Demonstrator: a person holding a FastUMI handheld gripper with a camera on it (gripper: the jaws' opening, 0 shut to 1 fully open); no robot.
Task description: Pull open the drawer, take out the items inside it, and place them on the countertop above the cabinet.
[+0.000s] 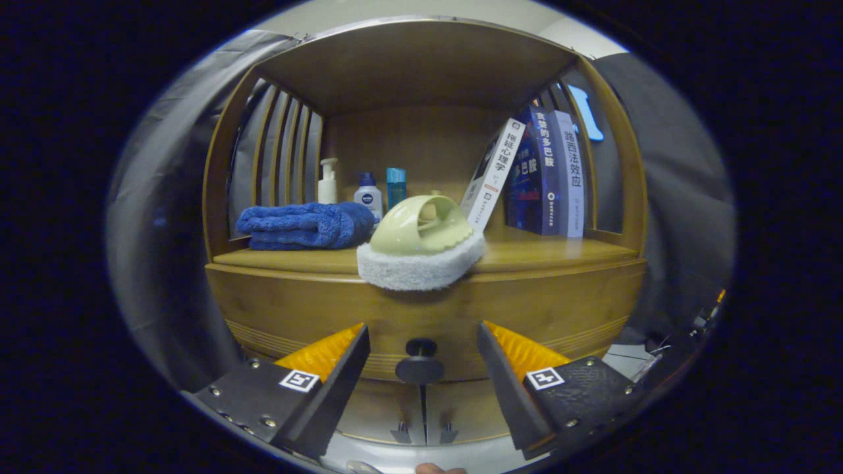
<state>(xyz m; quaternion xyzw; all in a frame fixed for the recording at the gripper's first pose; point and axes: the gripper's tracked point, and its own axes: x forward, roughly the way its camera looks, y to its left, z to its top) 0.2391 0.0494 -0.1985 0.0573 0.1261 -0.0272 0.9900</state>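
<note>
A: Stock on the countertop (pixel 560 253), left to right?

B: Item one, a folded blue towel (pixel 304 226), far left. Behind it a white pump bottle (pixel 327 181), a white bottle with a blue cap (pixel 368 192) and a slim blue container (pixel 396 186), all against the back panel. Item five, a pale green scrubbing brush with a white fleecy pad (pixel 421 245), sitting at the near edge, its pad overhanging the edge a little. Item six, a white book (pixel 494 172) leaning right against two upright books, one dark blue (pixel 532 172), one grey-blue (pixel 570 174), far right.

A: And the drawer?

B: Drawer front (pixel 296 306) sits flush under the countertop; it looks closed. Its dark round knob (pixel 420 362) is low in the middle, between the two fingers and just ahead of them.

A: Gripper condition?

B: Gripper (pixel 421 359) spread wide, fingers apart either side of the knob, touching nothing.

A: Progress entry?

B: My judgement: if the brush came from the drawer, part of the job is done; I cannot tell that. What is inside the drawer is hidden. Next would be closing the fingers on the knob and pulling.
</note>
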